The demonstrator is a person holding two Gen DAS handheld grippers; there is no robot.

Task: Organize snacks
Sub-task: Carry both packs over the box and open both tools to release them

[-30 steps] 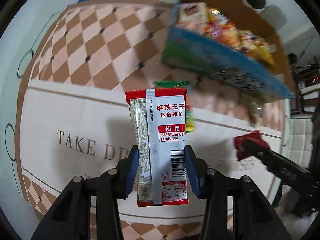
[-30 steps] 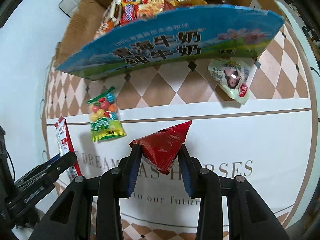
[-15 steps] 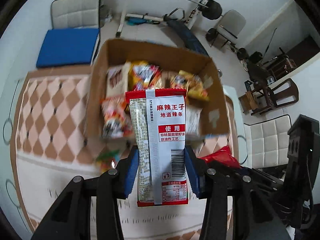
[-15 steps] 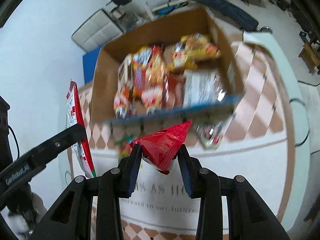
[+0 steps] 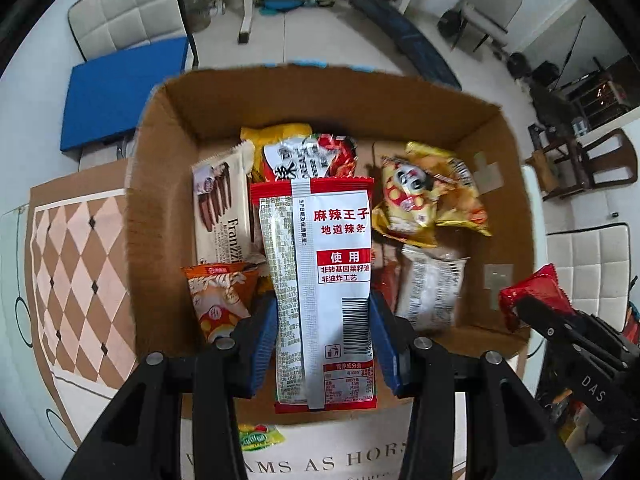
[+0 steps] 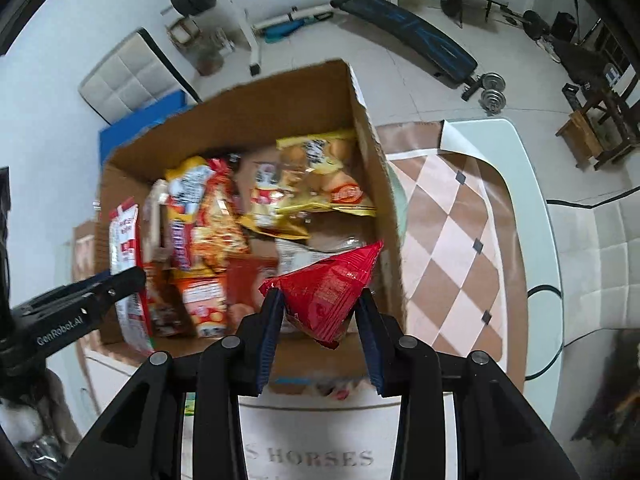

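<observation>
My left gripper (image 5: 324, 336) is shut on a tall white and red spicy-strip packet (image 5: 320, 280), held upright over the open cardboard box (image 5: 160, 200). My right gripper (image 6: 320, 320) is shut on a red triangular snack bag (image 6: 328, 292), hanging above the box's near right corner. The box (image 6: 372, 152) holds several snack packets: a wafer pack (image 5: 220, 212), yellow bags (image 5: 432, 196), and an orange pack (image 5: 220, 296). In the left wrist view the right gripper (image 5: 532, 312) with its red bag shows at the right edge. The left gripper's finger (image 6: 100, 292) and its packet (image 6: 128, 272) show at the left of the right wrist view.
The box stands on a table with a checked brown and white cloth (image 6: 460, 240). A green candy bag (image 5: 260, 438) lies on the cloth just in front of the box. Chairs, a blue mat (image 5: 120, 88) and a weight bench (image 6: 408, 28) stand on the floor beyond.
Both grippers have risen and moved from over the tablecloth to above the box, each still gripping its packet. The box interior now fills both views.
</observation>
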